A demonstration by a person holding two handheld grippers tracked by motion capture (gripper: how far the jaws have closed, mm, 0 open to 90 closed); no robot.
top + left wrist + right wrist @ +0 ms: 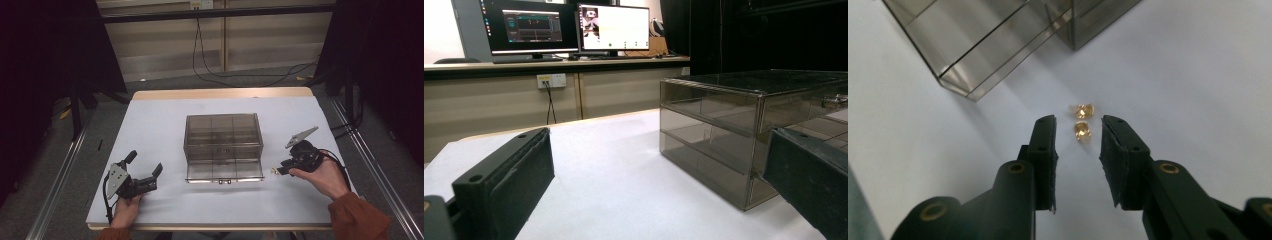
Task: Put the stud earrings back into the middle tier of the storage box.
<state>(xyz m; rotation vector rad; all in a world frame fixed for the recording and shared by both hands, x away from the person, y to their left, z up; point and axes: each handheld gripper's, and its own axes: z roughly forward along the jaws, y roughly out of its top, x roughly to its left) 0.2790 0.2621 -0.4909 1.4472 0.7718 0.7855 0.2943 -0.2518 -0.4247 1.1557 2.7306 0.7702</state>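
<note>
The worktop (160,125) is a flat white sheet with a pale wood edge at the far side, and it stands on a grey floor (165,82) with black curtains (45,60) to the left and right. In the left gripper view, two lit screens (574,27) sit on a long desk (559,64) behind the worktop. A box (223,137) stands in the middle of the worktop; it is made of smoky see-through plastic, has square corners, and has thin walls inside that split it into small parts. Its bottom drawer (225,171) is pulled out toward the person. Two little gold bits (1082,122) (shiny and round-looking, too small to tell more) lie on the white sheet just to the right of the drawer's front corner. The right gripper (1079,131) points down at them, with its black jaws set narrow and not pressing on anything. One gold bit lies between the jaw tips, not touching them, and the other lies just past the tips. The jaws look hard and dull, with flat rubbery pads and small gold screws. The left gripper (145,167) rests low at the left front of the worktop, well apart from the box, with its jaws wide and nothing in them.
</note>
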